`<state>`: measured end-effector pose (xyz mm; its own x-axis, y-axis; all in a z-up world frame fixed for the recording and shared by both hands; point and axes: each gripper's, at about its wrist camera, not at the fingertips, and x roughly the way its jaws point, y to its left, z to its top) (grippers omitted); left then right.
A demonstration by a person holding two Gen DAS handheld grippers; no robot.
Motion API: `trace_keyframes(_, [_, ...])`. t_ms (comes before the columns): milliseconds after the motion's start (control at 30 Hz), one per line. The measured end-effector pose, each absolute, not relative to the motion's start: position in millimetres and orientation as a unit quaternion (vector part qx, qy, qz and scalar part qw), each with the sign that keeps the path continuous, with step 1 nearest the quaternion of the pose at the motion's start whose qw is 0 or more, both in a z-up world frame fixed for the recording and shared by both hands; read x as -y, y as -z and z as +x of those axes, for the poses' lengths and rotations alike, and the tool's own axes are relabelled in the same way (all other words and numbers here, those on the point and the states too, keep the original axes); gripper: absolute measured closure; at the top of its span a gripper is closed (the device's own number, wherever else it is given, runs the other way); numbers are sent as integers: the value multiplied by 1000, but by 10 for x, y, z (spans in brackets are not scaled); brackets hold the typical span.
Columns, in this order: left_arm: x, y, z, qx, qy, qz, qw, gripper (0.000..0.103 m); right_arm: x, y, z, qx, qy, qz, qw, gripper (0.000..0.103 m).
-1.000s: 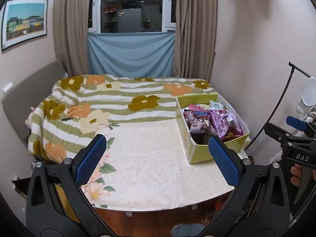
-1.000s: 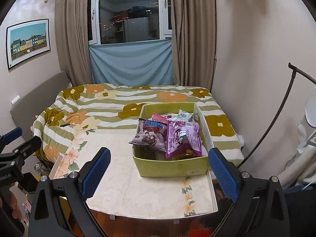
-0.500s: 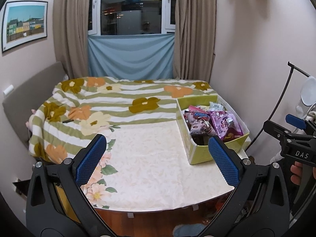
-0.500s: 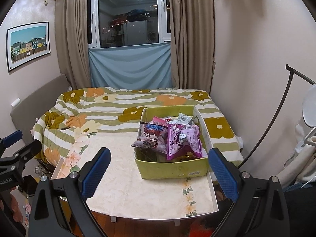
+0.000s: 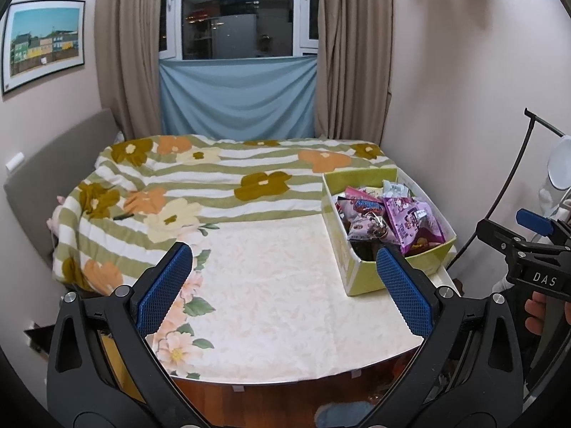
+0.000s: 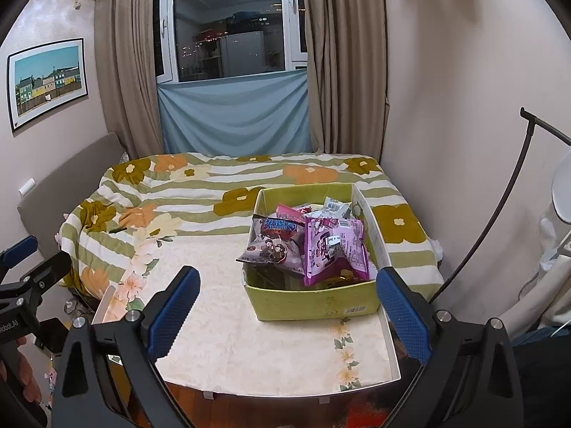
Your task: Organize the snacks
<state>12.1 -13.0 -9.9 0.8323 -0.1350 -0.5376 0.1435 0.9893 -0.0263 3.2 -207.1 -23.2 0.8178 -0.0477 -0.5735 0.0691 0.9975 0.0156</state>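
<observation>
While both jaws stand wide apart and empty, the left gripper (image 5: 283,289) and right gripper (image 6: 287,308) hang over the table (image 6: 249,349). At one o'clock of the right gripper sits the box (image 6: 314,303) of snacks (image 6: 333,249); the bed (image 6: 200,192) and the curtains (image 6: 342,57) lie beyond.

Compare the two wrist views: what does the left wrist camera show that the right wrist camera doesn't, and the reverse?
Left wrist only: the other black handheld gripper marked DAS, at the right edge.

Right wrist only: the white barcode label on the box's near wall, and a large olive flower on the striped floral blanket, right of the box.

Both: the green cardboard box of pink and purple snack packets on the cream floral-print table, plus open blue-padded fingers.
</observation>
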Motion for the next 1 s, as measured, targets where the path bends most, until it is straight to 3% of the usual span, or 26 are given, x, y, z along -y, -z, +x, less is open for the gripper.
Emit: trace_keyframes(1000, [119, 210, 265, -292, 73, 13, 953, 1, 2029, 300, 110, -309, 38, 20, 950, 5])
